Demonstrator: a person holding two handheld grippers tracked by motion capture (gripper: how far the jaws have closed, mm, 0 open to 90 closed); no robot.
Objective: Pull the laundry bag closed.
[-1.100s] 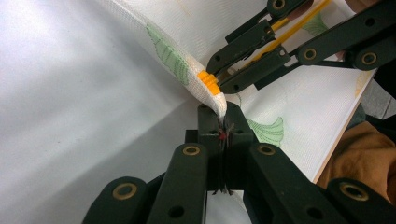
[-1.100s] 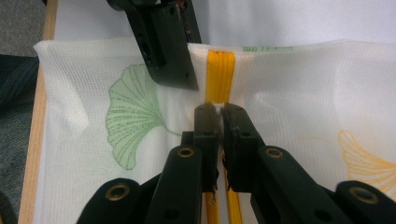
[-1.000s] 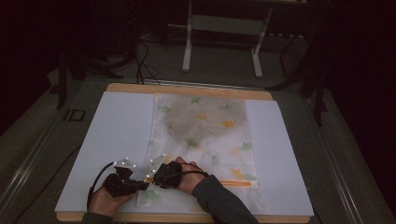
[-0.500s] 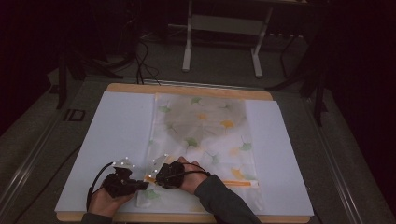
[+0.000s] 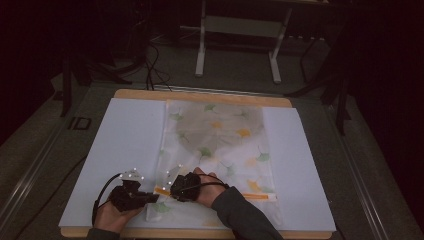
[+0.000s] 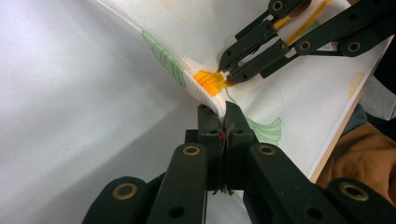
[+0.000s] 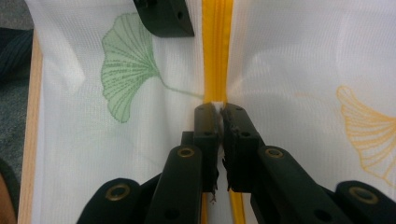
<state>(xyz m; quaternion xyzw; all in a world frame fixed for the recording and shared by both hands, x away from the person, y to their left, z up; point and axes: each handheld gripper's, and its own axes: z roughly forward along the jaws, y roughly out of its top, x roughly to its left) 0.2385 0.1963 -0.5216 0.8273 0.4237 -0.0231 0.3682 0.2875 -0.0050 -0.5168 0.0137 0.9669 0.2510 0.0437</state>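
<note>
Nothing is seen to have moved since the earlier frame: the soft, light mesh bag (image 5: 220, 150) is pinched at its corner by the closed left hand-held gripper (image 6: 222, 113), the zipper pull (image 7: 215, 103) by the closed right hand-held gripper (image 7: 219, 108)

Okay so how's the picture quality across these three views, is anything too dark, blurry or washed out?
High view: dim, the surroundings nearly black, the mesh bag and both grippers soft and small. Left gripper view: bright and crisp on the left gripper pinching the bag's edge, while the white sheet is nearly featureless. Right gripper view: evenly lit, the yellow zipper and mesh weave are sharp; the right gripper is clear.
</note>
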